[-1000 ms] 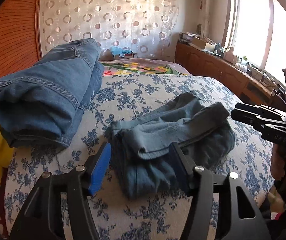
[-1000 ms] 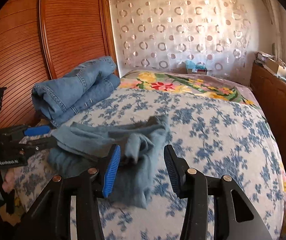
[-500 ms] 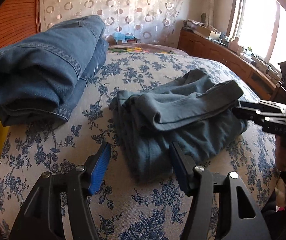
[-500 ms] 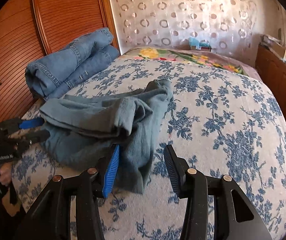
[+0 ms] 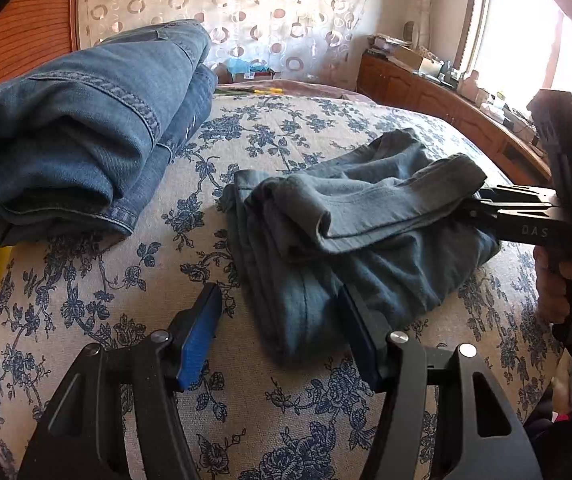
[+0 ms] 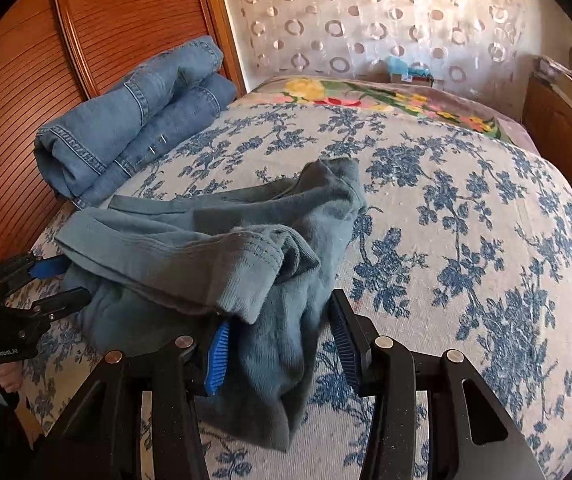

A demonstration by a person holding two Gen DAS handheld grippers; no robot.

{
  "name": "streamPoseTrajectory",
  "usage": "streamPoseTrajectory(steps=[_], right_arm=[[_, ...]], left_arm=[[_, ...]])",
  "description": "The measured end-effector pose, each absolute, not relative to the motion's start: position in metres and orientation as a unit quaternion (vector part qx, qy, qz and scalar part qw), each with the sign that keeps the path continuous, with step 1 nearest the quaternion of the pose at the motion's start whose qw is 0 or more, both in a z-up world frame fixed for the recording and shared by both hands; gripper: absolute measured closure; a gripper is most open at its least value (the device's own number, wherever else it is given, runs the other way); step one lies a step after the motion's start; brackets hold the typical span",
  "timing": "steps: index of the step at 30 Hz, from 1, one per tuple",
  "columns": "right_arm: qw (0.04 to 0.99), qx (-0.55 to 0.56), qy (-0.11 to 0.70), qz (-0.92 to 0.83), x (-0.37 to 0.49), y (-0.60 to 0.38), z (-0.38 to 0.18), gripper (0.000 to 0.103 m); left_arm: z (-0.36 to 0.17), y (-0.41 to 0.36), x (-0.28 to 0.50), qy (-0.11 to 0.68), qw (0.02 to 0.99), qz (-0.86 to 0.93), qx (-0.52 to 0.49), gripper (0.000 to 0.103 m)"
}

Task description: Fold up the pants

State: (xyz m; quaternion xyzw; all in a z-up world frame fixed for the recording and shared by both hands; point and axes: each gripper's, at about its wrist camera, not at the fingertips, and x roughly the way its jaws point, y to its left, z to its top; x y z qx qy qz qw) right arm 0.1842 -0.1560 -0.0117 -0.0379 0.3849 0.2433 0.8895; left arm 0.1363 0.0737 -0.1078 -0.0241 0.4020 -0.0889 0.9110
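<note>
Crumpled grey-blue pants [image 5: 350,232] lie in a heap on the floral bedspread [image 5: 97,296]; they also show in the right wrist view [image 6: 213,256]. My left gripper [image 5: 281,320] is open, its jaws on either side of the heap's near corner. My right gripper [image 6: 277,344] is open with a fold of the pants lying between its jaws. In the left wrist view the right gripper [image 5: 482,204] reaches into the heap from the right. In the right wrist view the left gripper [image 6: 61,280] sits at the heap's left edge.
A folded stack of blue jeans [image 5: 85,128] lies at the bed's far left by the wooden headboard [image 6: 45,60]. A colourful flowered blanket [image 6: 386,100] covers the far end. A wooden cabinet [image 5: 438,96] with clutter runs along the right under the window.
Both grippers have moved in closer to the heap. The right gripper's jaws now sit around a fold of the pants; the left gripper's jaws sit around the near corner.
</note>
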Motion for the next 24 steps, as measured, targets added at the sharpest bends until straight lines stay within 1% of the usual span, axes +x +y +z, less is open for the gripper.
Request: streamPoseTrajectory(steps=[1, 2, 3, 6, 11, 15, 19, 21, 24], right_arm=[[0.888, -0.037, 0.385, 0.248, 0.185, -0.156, -0.012, 0.059], [0.885, -0.033, 0.386, 0.259, 0.184, -0.156, -0.012, 0.072], [0.883, -0.029, 0.387, 0.265, 0.182, -0.157, -0.012, 0.08], [0.882, -0.035, 0.384, 0.273, 0.18, -0.158, -0.011, 0.089], [0.885, -0.041, 0.378, 0.271, 0.168, -0.172, -0.003, 0.091], [0.894, -0.052, 0.368, 0.251, 0.16, -0.192, 0.007, 0.091], [0.895, -0.06, 0.375, 0.233, 0.158, -0.211, 0.004, 0.09], [0.895, -0.058, 0.377, 0.233, 0.155, -0.214, 0.001, 0.087], [0.899, -0.071, 0.37, 0.223, 0.15, -0.211, 0.001, 0.079]], left_arm=[[-0.108, 0.074, 0.136, 0.402, 0.911, -0.089, -0.024, 0.042], [-0.108, 0.074, 0.136, 0.402, 0.911, -0.089, -0.025, 0.042], [-0.108, 0.074, 0.136, 0.401, 0.911, -0.09, -0.025, 0.042], [-0.107, 0.075, 0.135, 0.401, 0.911, -0.095, -0.025, 0.042], [-0.103, 0.073, 0.134, 0.398, 0.911, -0.103, -0.02, 0.042], [-0.092, 0.066, 0.128, 0.387, 0.915, -0.114, -0.012, 0.042], [-0.078, 0.057, 0.127, 0.374, 0.919, -0.125, -0.009, 0.042], [-0.074, 0.052, 0.127, 0.371, 0.92, -0.131, -0.004, 0.042], [-0.074, 0.043, 0.132, 0.374, 0.917, -0.137, 0.006, 0.042]])
